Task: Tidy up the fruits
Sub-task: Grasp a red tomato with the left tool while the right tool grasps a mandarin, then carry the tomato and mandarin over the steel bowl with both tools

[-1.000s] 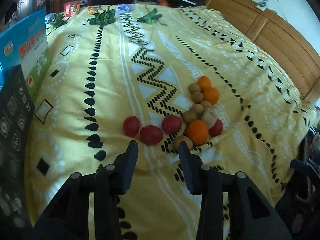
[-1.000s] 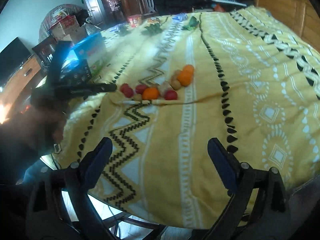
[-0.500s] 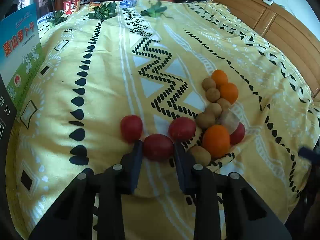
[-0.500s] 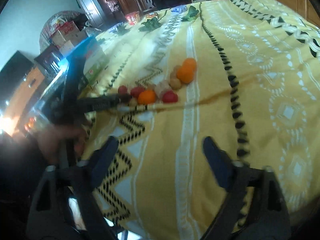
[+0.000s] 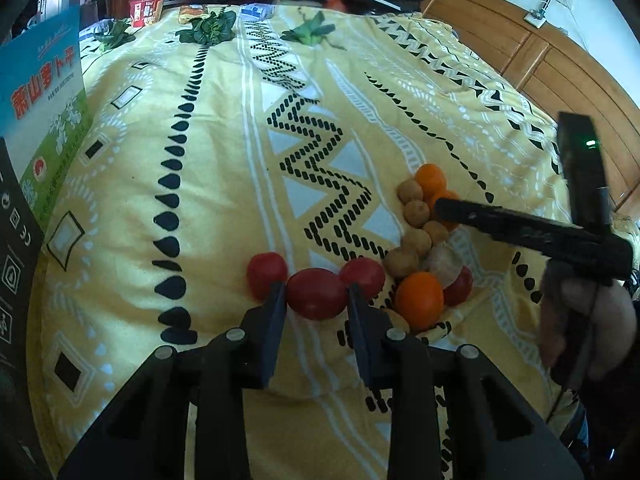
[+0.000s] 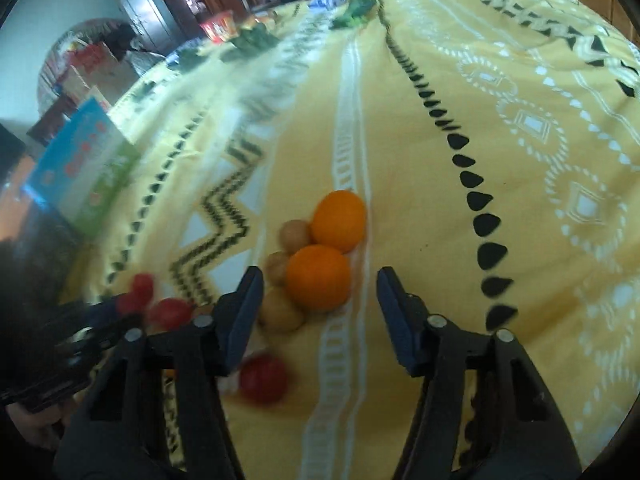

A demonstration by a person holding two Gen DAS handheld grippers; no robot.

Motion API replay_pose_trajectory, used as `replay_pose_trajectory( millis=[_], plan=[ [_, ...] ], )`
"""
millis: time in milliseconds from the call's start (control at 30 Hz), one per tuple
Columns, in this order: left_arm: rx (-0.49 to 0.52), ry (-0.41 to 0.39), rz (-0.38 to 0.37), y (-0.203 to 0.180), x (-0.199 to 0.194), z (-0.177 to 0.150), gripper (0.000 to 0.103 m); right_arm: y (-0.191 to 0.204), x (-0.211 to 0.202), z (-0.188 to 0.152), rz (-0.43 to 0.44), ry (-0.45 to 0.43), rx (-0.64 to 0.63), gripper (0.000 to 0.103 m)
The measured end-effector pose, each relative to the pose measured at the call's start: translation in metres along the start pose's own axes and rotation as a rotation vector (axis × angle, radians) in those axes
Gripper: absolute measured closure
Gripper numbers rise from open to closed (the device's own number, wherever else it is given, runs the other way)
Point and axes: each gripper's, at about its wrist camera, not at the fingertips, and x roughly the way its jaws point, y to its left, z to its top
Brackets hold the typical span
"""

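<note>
Fruit lies clustered on a yellow patterned bedspread (image 5: pixel 224 184). In the left wrist view my left gripper (image 5: pixel 316 296) is shut on the middle red tomato (image 5: pixel 316 290) of a row of three, its pads pressing both sides. Beside them lie small brown fruits (image 5: pixel 416 213) and oranges (image 5: pixel 420 300). In the right wrist view my right gripper (image 6: pixel 319 276) has its jaws closing around the nearer orange (image 6: pixel 318 278); a gap shows at the right pad. A second orange (image 6: pixel 339 220) sits just beyond. The right gripper's arm (image 5: pixel 520 228) reaches over the pile in the left wrist view.
A blue and green box (image 5: pixel 44 112) and a black box (image 5: pixel 12 260) stand at the bed's left edge. Leafy greens (image 5: pixel 208 30) and a red snack packet (image 5: pixel 146 10) lie at the far end. A wooden headboard (image 5: pixel 560 64) runs along the right.
My left gripper came forward and closed on the middle tomato. My right gripper swept in from the bed's near edge to the oranges, its jaws narrowing.
</note>
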Motion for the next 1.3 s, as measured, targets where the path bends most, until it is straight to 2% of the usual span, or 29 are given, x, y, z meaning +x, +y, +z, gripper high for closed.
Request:
replay_pose_trajectory(
  millis=[33, 200, 367, 600, 800, 900, 1033, 1133, 1300],
  plan=[
    [0.000, -0.003, 0.000, 0.000, -0.001, 0.001, 0.072, -0.001, 0.004, -0.001, -0.003, 0.009, -0.001, 0.054],
    [0.010, -0.020, 0.002, -0.004, -0.008, 0.008, 0.072, -0.001, 0.003, -0.002, 0.007, 0.005, -0.004, 0.066],
    [0.006, -0.079, 0.007, -0.006, -0.033, 0.023, 0.072, 0.009, -0.033, -0.003, 0.031, -0.084, -0.015, 0.066],
    [0.095, -0.222, 0.020, -0.022, -0.113, 0.066, 0.072, 0.053, -0.093, -0.022, 0.093, -0.182, -0.088, 0.066],
    [0.147, -0.290, 0.083, -0.015, -0.191, 0.093, 0.072, 0.099, -0.109, -0.026, 0.144, -0.229, -0.143, 0.066],
    [0.145, -0.292, 0.130, -0.004, -0.217, 0.089, 0.072, 0.121, -0.113, -0.026, 0.173, -0.243, -0.162, 0.066],
    [0.058, -0.347, 0.177, 0.031, -0.260, 0.069, 0.072, 0.164, -0.114, -0.025, 0.230, -0.254, -0.212, 0.066],
    [-0.004, -0.389, 0.201, 0.058, -0.287, 0.051, 0.072, 0.200, -0.116, -0.023, 0.267, -0.253, -0.272, 0.066],
    [-0.092, -0.436, 0.209, 0.091, -0.319, 0.017, 0.072, 0.236, -0.126, -0.026, 0.300, -0.246, -0.337, 0.066]
  ],
)
